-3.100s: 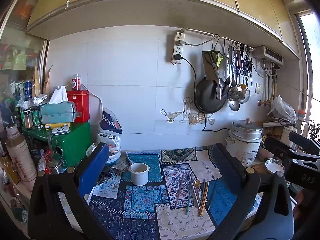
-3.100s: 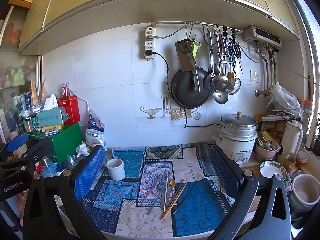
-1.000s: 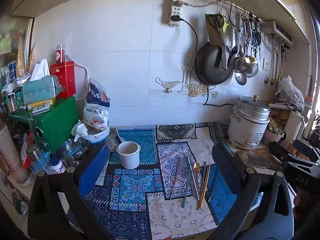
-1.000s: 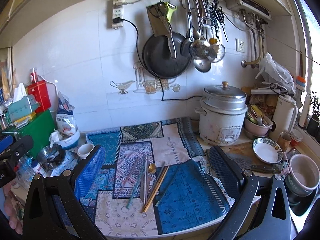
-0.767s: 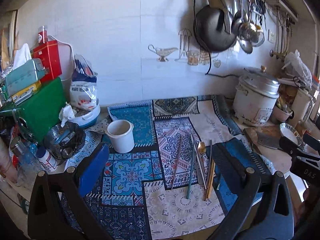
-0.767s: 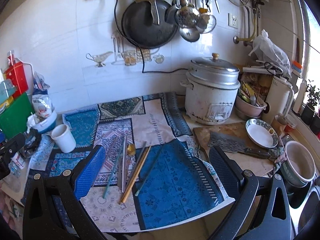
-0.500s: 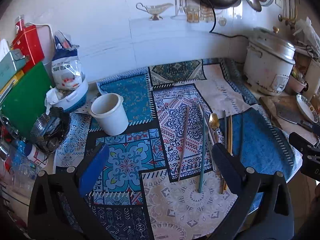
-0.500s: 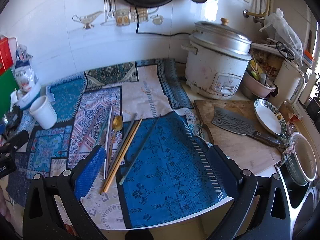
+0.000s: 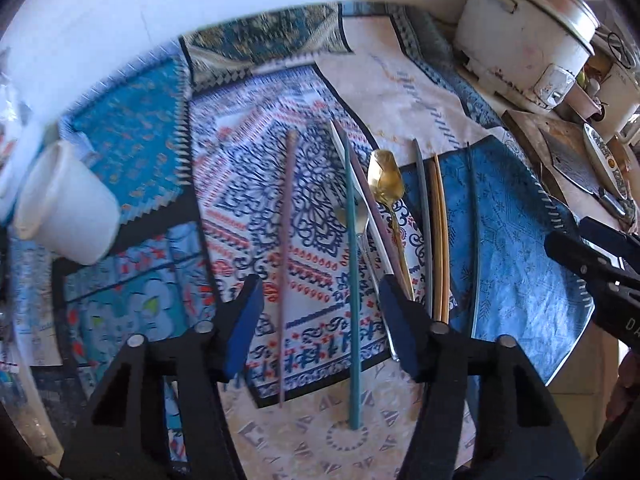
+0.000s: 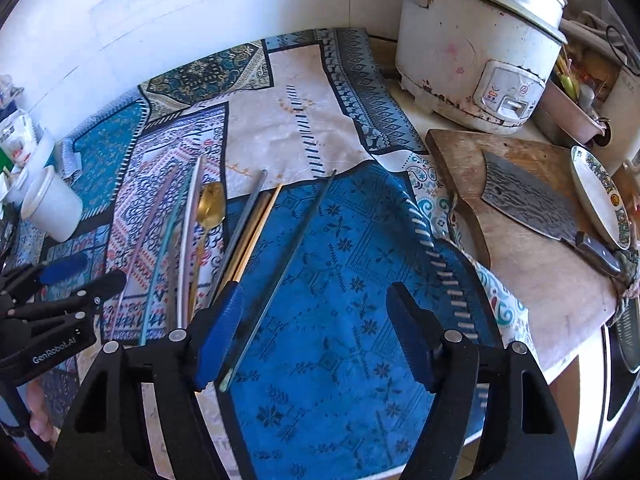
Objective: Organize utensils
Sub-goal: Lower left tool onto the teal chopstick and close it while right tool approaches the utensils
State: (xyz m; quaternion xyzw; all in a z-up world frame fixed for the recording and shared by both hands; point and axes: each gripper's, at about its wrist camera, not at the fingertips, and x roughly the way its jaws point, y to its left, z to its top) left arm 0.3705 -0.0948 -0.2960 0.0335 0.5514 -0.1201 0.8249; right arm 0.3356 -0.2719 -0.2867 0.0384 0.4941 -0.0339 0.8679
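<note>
Both claws have dropped from looking at the wall to looking down at the cloth (image 10: pixel 352 344), and both were wide before. This is the very start: I am reaching in for a first pick, and nothing is sorted yet. On the far left stands one white cup (image 9: pixel 68 204), empty as far as I can see. Next is my left claw (image 9: pixel 320 292), half spread and closing, pinching nothing yet; the pink stick (image 9: pixel 285 240) and the teal stick (image 9: pixel 352 280) lie under its gap. All the things lie in a row on the cloth. I count eight sticks and one gold spoon (image 9: pixel 385 180); there may be a silver spoon under them, but I cannot tell. My right claw (image 10: pixel 316 300) is also closing on nothing yet, with the dark stick (image 10: pixel 296 240) under its gap. Next, I think each claw must go lower, line up on one stick and squeeze, then carry it to the cup.
</note>
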